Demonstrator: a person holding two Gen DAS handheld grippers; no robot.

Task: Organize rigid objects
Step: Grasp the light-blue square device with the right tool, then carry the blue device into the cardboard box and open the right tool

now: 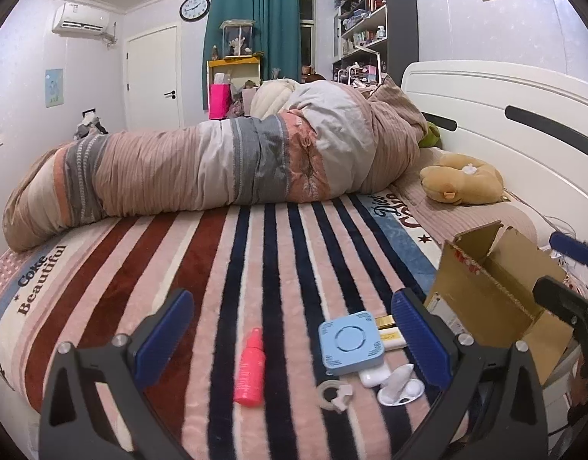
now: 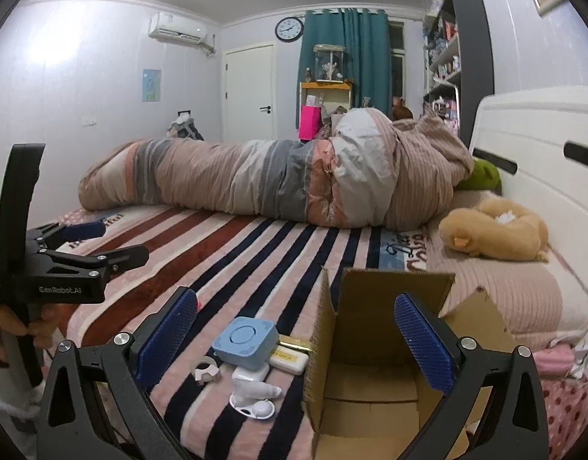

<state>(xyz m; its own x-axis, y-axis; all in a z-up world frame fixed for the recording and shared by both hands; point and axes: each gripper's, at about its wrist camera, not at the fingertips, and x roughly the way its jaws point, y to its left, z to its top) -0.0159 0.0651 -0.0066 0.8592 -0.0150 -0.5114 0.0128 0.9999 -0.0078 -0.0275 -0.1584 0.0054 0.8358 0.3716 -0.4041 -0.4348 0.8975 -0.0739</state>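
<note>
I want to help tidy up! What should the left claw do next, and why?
Probably lower the open left claw onto the pink plastic bottle. It lies loose on the striped blanket between the pads, and the open cardboard box looks empty.

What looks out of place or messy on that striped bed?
Small hard items lie scattered on the striped blanket: a pink plastic bottle on its side, a light blue square gadget overlapping white pieces and a white plastic ring. Beside them, the open brown cardboard box appears empty.
</note>
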